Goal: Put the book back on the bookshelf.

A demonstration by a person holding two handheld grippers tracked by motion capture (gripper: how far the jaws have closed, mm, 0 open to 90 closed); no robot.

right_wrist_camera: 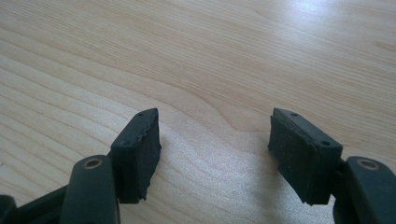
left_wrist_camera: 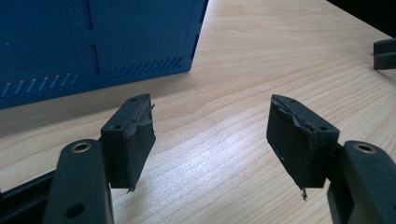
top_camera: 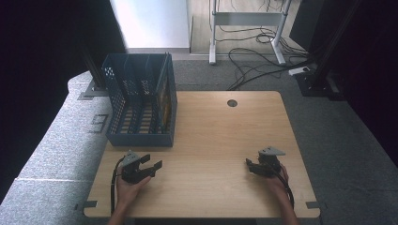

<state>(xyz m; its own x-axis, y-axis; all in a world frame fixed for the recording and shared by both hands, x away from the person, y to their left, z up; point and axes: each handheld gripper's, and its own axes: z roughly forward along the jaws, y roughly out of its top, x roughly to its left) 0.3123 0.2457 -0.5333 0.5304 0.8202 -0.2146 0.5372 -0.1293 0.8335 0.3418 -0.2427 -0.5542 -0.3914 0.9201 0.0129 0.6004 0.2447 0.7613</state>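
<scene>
A blue slotted plastic crate (top_camera: pixel 141 101) stands on the left rear of the wooden table (top_camera: pixel 220 136). A flat item with a yellow-orange face (top_camera: pixel 164 101) stands upright in its right slot. My left gripper (top_camera: pixel 152 162) rests near the front left, just in front of the crate, open and holding nothing. In the left gripper view the open left gripper (left_wrist_camera: pixel 210 126) points past the crate's wall (left_wrist_camera: pixel 93 42). My right gripper (top_camera: pixel 250 165) lies at the front right, open over bare wood, as the right gripper view (right_wrist_camera: pixel 215 135) also has it.
A round cable hole (top_camera: pixel 232 102) sits near the table's far edge. Beyond the table are a desk frame (top_camera: pixel 246 21) and loose cables (top_camera: pixel 263 61) on the floor. The right gripper's jaw tip (left_wrist_camera: pixel 385 53) appears at the left gripper view's right edge.
</scene>
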